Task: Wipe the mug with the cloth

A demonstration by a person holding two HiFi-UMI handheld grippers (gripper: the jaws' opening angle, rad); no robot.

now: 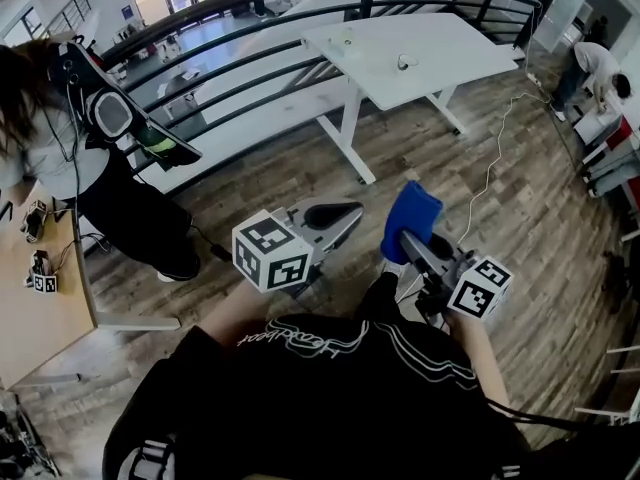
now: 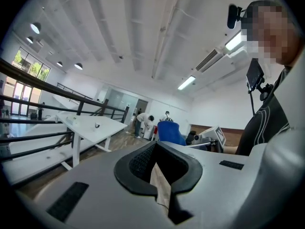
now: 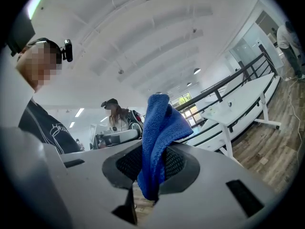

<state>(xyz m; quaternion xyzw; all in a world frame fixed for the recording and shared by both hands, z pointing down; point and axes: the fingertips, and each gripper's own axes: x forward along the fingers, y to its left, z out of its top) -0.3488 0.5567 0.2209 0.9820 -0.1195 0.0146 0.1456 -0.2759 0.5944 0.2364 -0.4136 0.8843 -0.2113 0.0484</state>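
I hold both grippers in front of my chest, above a wooden floor. A blue cloth (image 1: 412, 218) sticks up from my right gripper (image 1: 408, 242), which is shut on it; in the right gripper view the cloth (image 3: 159, 132) hangs folded through the jaws. My left gripper (image 1: 345, 218) is to the left of it, shut with nothing in it; the left gripper view shows only floor through its jaws (image 2: 159, 171). A small mug-like object (image 1: 405, 62) sits far off on a white table (image 1: 440, 38); it is too small to make out.
A dark metal railing (image 1: 250, 58) curves behind the white table. Another person (image 1: 100, 158) stands at the left beside a wooden desk (image 1: 40, 308). A cable (image 1: 490, 168) runs across the floor. Someone bends over at the far right (image 1: 598, 68).
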